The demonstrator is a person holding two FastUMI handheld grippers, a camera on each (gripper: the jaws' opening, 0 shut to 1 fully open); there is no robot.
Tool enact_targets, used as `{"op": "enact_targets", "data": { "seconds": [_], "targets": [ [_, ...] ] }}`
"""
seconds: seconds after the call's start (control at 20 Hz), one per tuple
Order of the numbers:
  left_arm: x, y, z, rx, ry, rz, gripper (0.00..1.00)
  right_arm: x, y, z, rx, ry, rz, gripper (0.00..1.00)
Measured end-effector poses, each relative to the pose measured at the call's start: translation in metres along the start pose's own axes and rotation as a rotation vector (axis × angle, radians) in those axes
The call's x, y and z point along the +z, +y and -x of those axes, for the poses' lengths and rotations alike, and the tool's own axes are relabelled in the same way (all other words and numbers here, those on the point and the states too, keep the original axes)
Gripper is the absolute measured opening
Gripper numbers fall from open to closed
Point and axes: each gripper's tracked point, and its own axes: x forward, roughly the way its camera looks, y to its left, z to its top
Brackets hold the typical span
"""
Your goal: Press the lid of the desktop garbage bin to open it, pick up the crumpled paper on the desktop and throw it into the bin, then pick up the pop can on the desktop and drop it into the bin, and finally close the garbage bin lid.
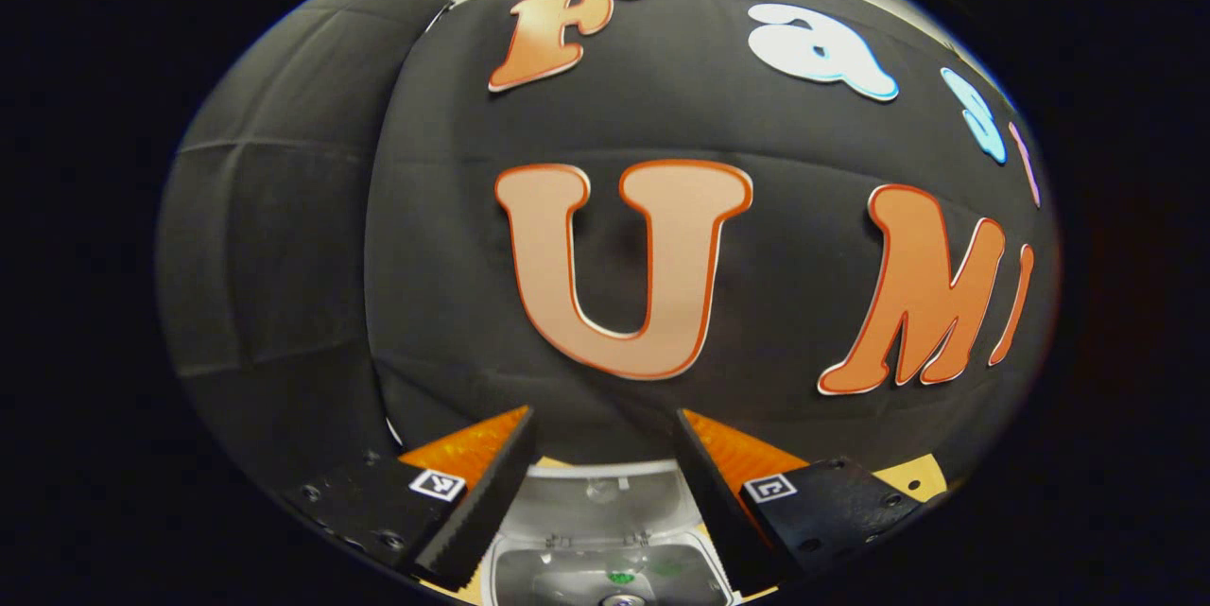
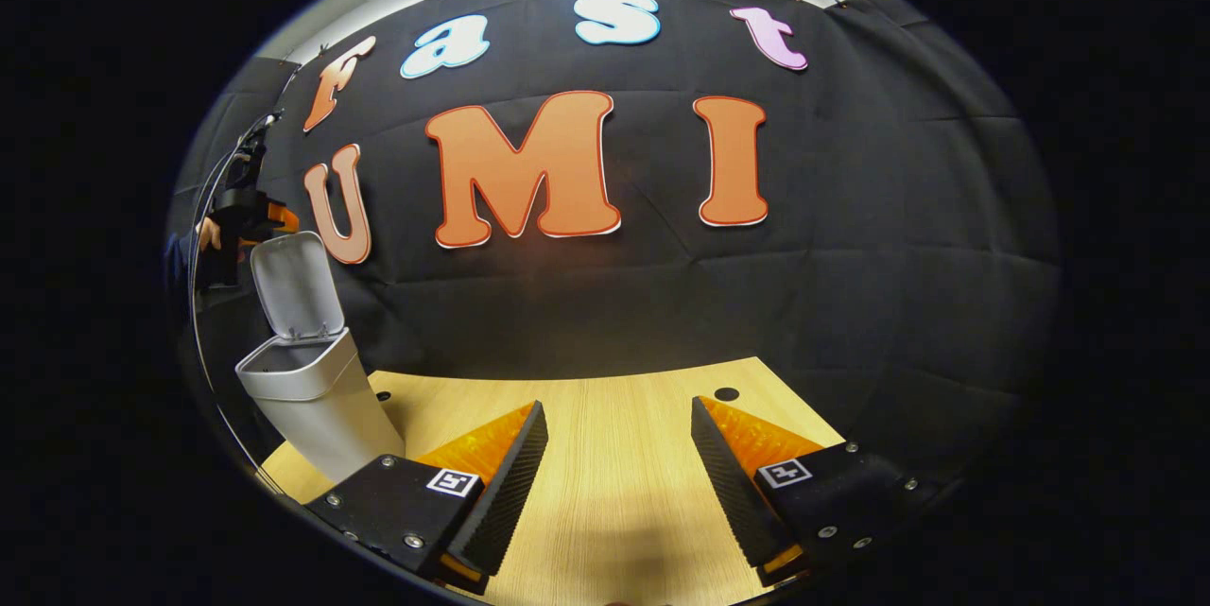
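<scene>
Directly below the left gripper (image 1: pixel 605 455), the garbage bin (image 1: pixel 605 559) stands with its lid (image 1: pixel 600 497) raised; the jaws are apart and grip nothing. From the right gripper view, the bin (image 2: pixel 317 398) sits at the bench's (image 2: pixel 614 455) far left, lid (image 2: pixel 295 285) upright. The right gripper (image 2: pixel 619 455) hovers over bare bench, jaws apart, empty.
</scene>
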Motion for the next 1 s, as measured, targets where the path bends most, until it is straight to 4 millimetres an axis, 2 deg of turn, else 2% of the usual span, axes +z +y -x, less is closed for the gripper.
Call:
{"op": "enact_targets", "data": {
  "seconds": [0.1,0.3,0.35,0.6,0.75,0.9,1.0],
  "targets": [
    [-0.002,-0.003,0.006,0.002,0.024,-0.019,0.9,-0.002,-0.002,-0.001,0.0,0.005,-0.002,0.91],
    [-0.012,-0.009,0.036,-0.016,0.028,-0.026,0.92,-0.006,0.002,-0.005,0.009,0.013,-0.008,0.91],
    [-0.017,-0.01,0.045,-0.023,0.033,-0.026,0.89,-0.006,0.003,-0.007,0.012,0.014,-0.009,0.91],
    [-0.045,-0.015,0.079,-0.054,0.085,-0.007,0.92,-0.005,0.009,-0.011,0.035,0.015,-0.004,0.92],
    [-0.077,-0.022,0.093,-0.091,0.126,0.022,0.92,-0.005,0.011,-0.012,0.049,0.016,0.001,0.92],
    [-0.125,-0.026,0.106,-0.102,0.21,0.081,0.93,-0.004,0.012,-0.014,0.056,0.015,0.005,0.92],
    [-0.15,-0.026,0.115,-0.095,0.243,0.088,0.93,-0.003,0.009,-0.015,0.056,0.016,0.004,0.91]
  ]
}}
